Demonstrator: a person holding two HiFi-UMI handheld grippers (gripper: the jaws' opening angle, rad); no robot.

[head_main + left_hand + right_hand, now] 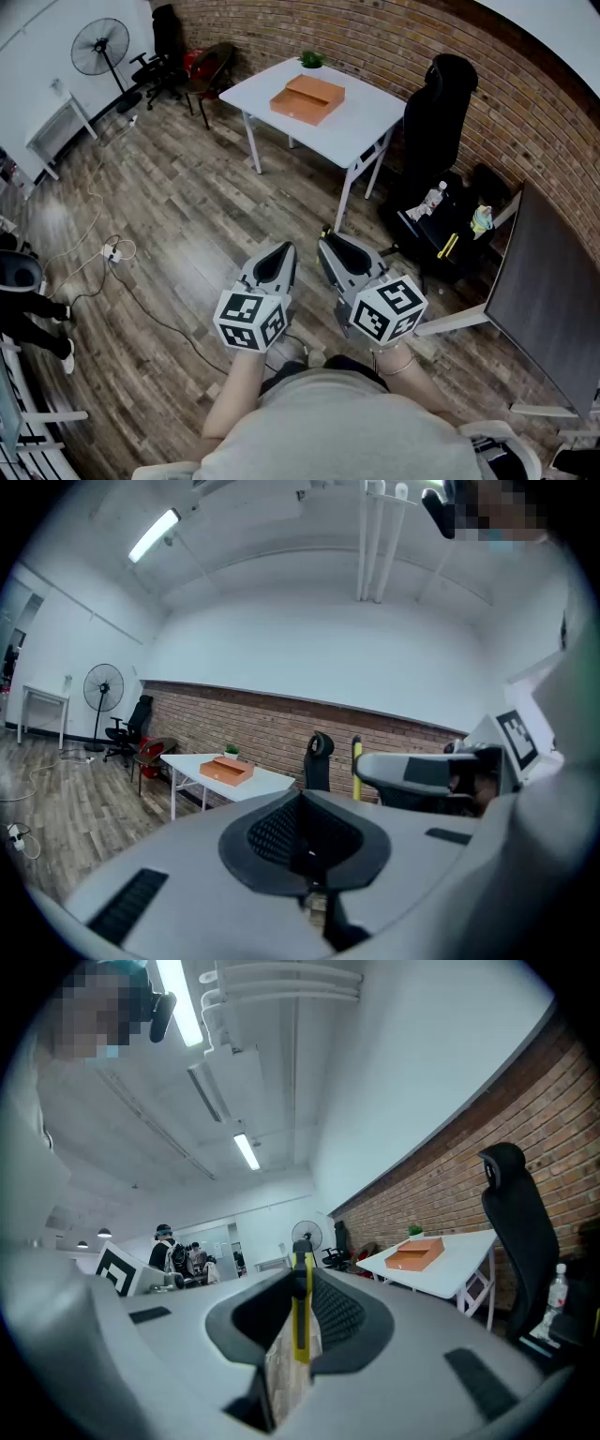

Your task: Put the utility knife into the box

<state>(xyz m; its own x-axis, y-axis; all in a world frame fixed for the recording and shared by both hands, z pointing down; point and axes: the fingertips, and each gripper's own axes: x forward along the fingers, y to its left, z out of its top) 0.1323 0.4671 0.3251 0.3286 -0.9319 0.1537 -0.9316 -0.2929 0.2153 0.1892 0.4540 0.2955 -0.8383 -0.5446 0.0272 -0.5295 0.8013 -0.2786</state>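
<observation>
Currently the utility knife (300, 1321) is clamped edge-on between the pads of the right gripper (330, 246), its slim yellow body running along the jaws with the dark end projecting past the tips. The left gripper (281, 253), just beside it on the left, has its jaws together with nothing between them. The knife looks light, rigid and narrow, with a smooth plastic casing that is likely to be slippery. The ribbed black pads should resist sliding, but a thin flat body can pivot in the grip, so holding it at mid-length, clear of the blade end, is advisable. The box (307, 98) is far away, well apart from both grippers. It is a shallow, rectangular, orange-brown tray, seemingly cardboard or wood, open at the top. It lies on a white table (366, 112) with a smooth top and folding white legs, near a small green plant (310, 60). Wood-plank flooring and a brick wall surround the table.
</observation>
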